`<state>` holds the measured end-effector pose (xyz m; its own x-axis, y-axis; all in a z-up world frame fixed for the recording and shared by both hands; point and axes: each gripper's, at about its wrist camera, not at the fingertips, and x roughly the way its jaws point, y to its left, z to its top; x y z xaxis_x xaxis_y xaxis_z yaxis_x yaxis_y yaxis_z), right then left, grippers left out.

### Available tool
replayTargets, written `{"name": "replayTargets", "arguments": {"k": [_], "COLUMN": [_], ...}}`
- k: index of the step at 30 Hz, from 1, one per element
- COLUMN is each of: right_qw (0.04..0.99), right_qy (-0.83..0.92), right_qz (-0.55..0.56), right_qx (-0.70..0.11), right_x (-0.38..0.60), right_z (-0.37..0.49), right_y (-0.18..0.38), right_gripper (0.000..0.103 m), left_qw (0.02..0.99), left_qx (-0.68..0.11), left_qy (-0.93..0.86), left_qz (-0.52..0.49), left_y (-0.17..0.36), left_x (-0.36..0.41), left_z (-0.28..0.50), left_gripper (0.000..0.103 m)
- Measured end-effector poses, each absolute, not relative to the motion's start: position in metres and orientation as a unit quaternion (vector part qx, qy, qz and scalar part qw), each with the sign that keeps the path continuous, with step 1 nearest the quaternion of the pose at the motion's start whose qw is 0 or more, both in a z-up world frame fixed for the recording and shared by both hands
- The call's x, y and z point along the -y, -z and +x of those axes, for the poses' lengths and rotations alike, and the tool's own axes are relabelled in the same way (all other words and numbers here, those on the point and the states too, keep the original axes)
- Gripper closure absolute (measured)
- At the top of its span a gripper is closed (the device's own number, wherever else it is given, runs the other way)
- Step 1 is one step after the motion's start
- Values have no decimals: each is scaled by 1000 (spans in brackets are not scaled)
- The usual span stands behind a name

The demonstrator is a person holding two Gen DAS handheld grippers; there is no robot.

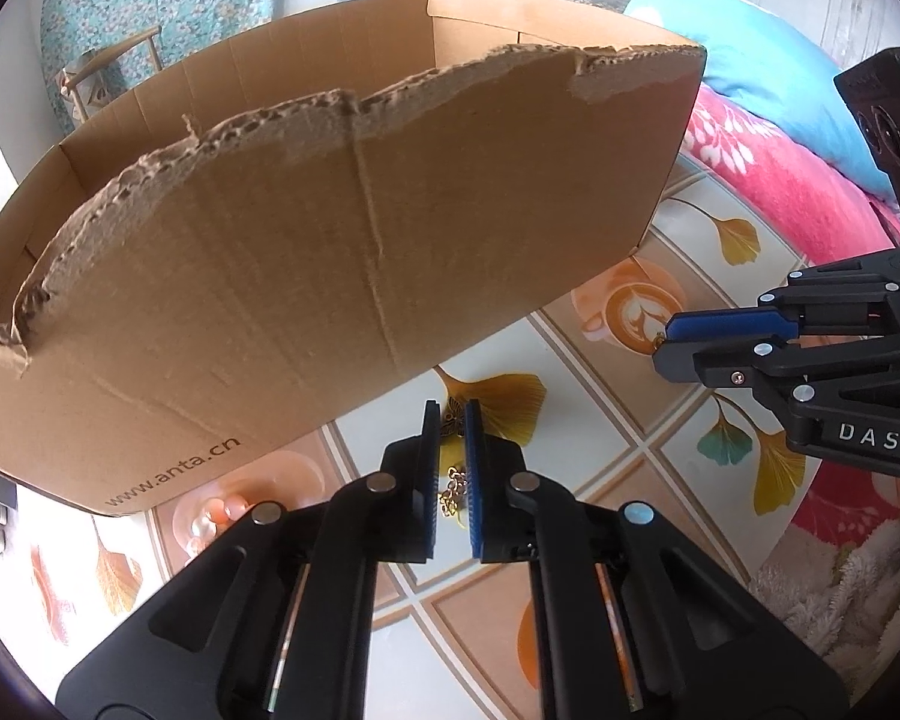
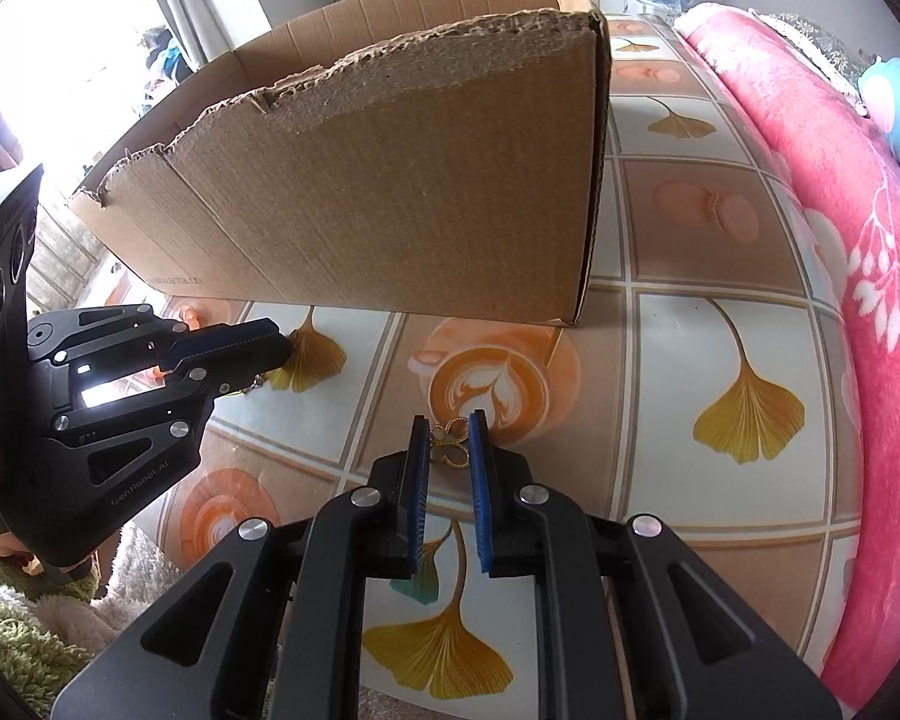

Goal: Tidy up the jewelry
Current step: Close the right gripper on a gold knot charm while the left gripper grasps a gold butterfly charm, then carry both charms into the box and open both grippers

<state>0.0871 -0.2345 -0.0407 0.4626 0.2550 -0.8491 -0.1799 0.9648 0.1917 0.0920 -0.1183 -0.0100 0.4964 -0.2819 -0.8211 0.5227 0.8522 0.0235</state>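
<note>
Altogether two grippers work over one patterned tabletop (image 2: 678, 222), in front of one open cardboard box (image 1: 306, 252) whose near wall has a torn top edge. Two pieces of gold jewelry show. The left gripper (image 1: 452, 420) points steeply down with its blue pads drawn nearly together on a gold chain (image 1: 453, 489), whose dark ornamental end sits between the fingertips while loose links hang just behind them. The right gripper (image 2: 447, 429) is likewise almost closed, pinching a gold looped pendant (image 2: 450, 450) between its two blue pads just above a printed coffee cup on the tabletop. Both pieces are outside the box, near its front wall. One pink floral blanket (image 2: 840, 252) lies along the table's right edge, with a blue cushion (image 1: 768, 72) beyond it.
</note>
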Motion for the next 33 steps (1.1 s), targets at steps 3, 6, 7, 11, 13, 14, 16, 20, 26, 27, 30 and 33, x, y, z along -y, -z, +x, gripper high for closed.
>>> {"name": "replayTargets", "arguments": {"k": [3,6,7,11,13,14,16,20,26,27,30,33], "right_qw": [854,853,852,852,855,856,858,865,874,877,891,903], "right_qy": [-129,-130,-131,-134,-135,-136,-137,-139,-141,-141,-149,-168], "right_qz": [41,43,44,47,45,44,42,36,26,24,17,18], "right_qx": [-503,-504,-505,-504,-499,-497,-493,-481,-464,-459,-429,-394], "right_x": [236,236,237,236,235,235,234,232,230,229,227,227], "right_z": [88,89,89,87,85,84,82,75,63,61,56,60], "right_y": [40,41,41,40,37,35,31,20,4,-1,-28,-57], "right_gripper": [90,90,90,90,90,90,90,90,90,90,90,90], "left_qw": [853,853,853,854,855,856,857,861,872,874,882,892], "left_qx": [-444,-443,-442,-439,-437,-434,-430,-422,-402,-397,-378,-352], "left_qy": [237,239,241,243,244,245,245,246,246,246,253,262], "left_qz": [136,137,137,139,139,140,142,141,135,131,121,110], "left_y": [11,10,9,3,0,-2,-6,-16,-37,-42,-63,-88], "left_x": [124,125,124,122,122,121,119,116,109,107,102,96], "left_z": [91,88,87,82,80,78,75,68,56,55,50,49], "left_gripper": [96,96,96,96,96,96,96,96,96,96,96,96]}}
